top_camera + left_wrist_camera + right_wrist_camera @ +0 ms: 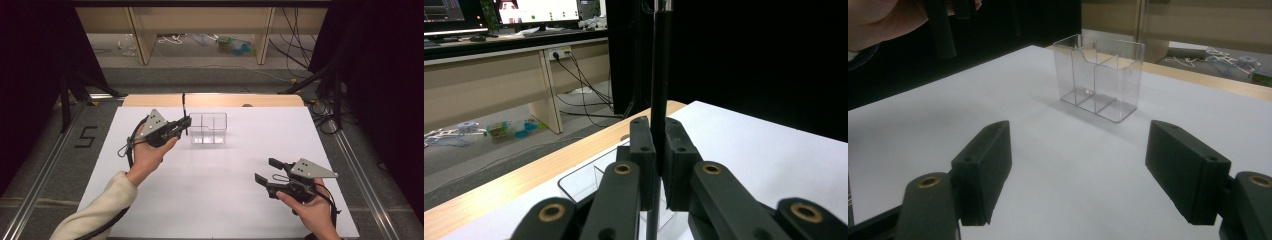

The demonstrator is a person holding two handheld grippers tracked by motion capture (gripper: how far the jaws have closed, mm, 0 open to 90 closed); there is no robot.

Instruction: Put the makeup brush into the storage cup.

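Black pen (pixel 660 75) is clamped upright between the closed jaws of the left gripper (pixel 183 125), just beside the clear organiser (pixel 208 128). Nothing is held by the right gripper (pixel 266 171), whose jaws are spread wide above the white table (pixel 220 190).

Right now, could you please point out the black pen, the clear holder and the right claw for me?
black pen (pixel 660 75): left gripper view, middle of its shaft.
clear holder (pixel 1098 80): right gripper view, front wall.
right claw (pixel 1078 170): right gripper view, midway between fingertips.

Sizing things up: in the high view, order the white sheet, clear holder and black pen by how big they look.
1. white sheet
2. clear holder
3. black pen, thin and upright in the left claw.
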